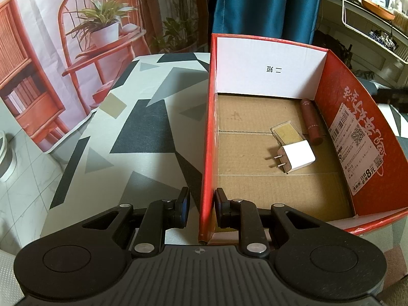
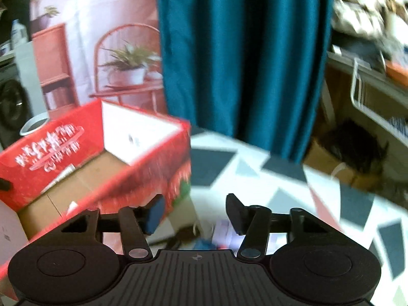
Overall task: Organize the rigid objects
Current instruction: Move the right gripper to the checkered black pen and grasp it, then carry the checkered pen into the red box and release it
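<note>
Black left gripper point(image 1: 202, 207) pinches the red cardboard box's point(image 1: 207, 132) side wall, likely steadying it. Black right gripper point(image 2: 193, 215) hangs half-open, empty, over the patterned tablecloth point(image 2: 293, 178).

My right gripper point(image 2: 195, 213) hung with jaws apart and empty over the patterned tabletop point(image 2: 255, 168), the red cardboard box point(image 2: 76, 158) just left, everything blurred

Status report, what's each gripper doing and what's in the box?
Left gripper clamped on red box wall. Right gripper open, empty. Charger, tube, card case inside.
</note>
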`<state>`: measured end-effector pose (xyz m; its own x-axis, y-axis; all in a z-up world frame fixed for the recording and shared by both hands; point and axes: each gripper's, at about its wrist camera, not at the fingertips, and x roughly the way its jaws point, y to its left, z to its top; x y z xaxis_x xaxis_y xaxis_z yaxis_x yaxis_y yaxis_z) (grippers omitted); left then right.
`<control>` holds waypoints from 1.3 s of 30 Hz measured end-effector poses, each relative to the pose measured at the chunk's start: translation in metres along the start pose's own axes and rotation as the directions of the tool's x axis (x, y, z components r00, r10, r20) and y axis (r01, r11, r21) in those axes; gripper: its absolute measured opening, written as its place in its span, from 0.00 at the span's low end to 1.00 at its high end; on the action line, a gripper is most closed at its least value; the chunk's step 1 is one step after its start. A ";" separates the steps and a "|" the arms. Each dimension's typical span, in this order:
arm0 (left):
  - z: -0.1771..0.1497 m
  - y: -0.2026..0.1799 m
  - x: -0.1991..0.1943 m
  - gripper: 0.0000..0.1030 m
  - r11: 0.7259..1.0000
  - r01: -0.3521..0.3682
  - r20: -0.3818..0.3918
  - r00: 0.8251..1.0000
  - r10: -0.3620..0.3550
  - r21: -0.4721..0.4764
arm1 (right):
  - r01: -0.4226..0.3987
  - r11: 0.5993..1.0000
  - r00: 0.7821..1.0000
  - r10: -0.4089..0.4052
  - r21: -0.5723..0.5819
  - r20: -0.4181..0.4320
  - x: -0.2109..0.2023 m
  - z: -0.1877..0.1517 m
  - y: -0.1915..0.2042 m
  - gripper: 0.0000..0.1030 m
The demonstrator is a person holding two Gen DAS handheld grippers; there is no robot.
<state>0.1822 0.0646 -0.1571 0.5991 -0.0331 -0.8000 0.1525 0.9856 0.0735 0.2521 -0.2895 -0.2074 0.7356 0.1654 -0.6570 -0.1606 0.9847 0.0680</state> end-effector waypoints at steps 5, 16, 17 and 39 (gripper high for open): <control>0.000 0.000 0.000 0.23 1.000 0.000 0.000 1.000 0.000 0.000 | 0.032 0.999 0.997 -0.029 0.041 -0.066 0.025 -0.031 0.013 0.39; 0.000 0.000 0.000 0.23 1.000 0.000 0.001 1.000 0.000 -0.001 | -0.023 0.998 0.967 0.006 -0.064 -0.255 0.052 -0.044 0.044 0.38; 0.000 0.000 0.000 0.23 1.000 0.000 0.001 1.000 0.000 -0.001 | -0.031 0.995 0.960 0.003 -0.093 -0.280 0.054 -0.044 0.046 0.38; 0.000 0.000 0.001 0.23 1.000 0.002 0.005 1.000 -0.002 -0.005 | -0.031 0.989 0.866 -0.047 -0.147 -0.498 0.035 -0.044 0.046 0.15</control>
<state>0.1825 0.0646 -0.1576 0.6026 -0.0355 -0.7973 0.1494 0.9864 0.0690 0.2419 -0.2411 -0.2607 0.3170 0.0691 -0.9459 -0.2780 0.9603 -0.0230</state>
